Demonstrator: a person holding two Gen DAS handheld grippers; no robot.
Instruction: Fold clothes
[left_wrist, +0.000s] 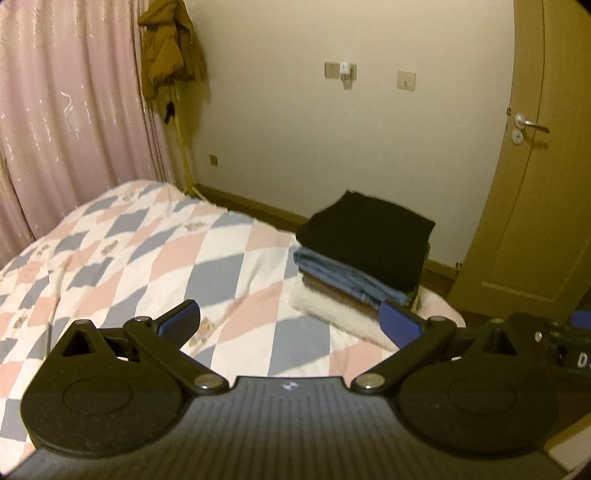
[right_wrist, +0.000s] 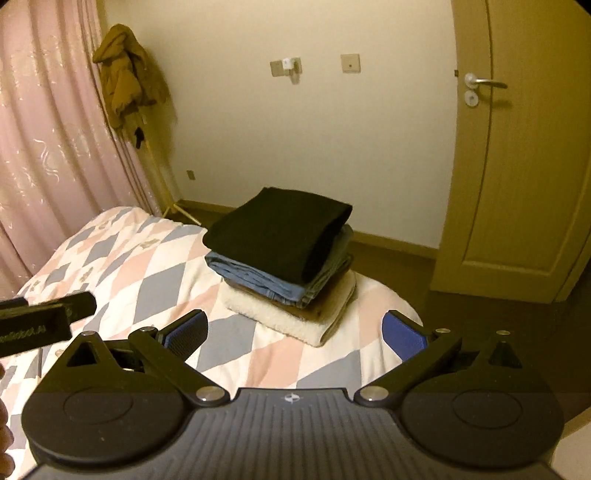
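folded stack of clothes (right_wrist: 284, 258) on bed corner (left_wrist: 147, 266), black piece on top. left gripper (left_wrist: 291, 325) and right gripper (right_wrist: 295, 332) held above, spread wide, empty. no loose garment visible.

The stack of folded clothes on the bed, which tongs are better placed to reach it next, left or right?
Probably the right tongs: the stack lies nearly centred ahead of their open fingers. For the left tongs, also open, the stack lies off to the right. Neither is touching it.
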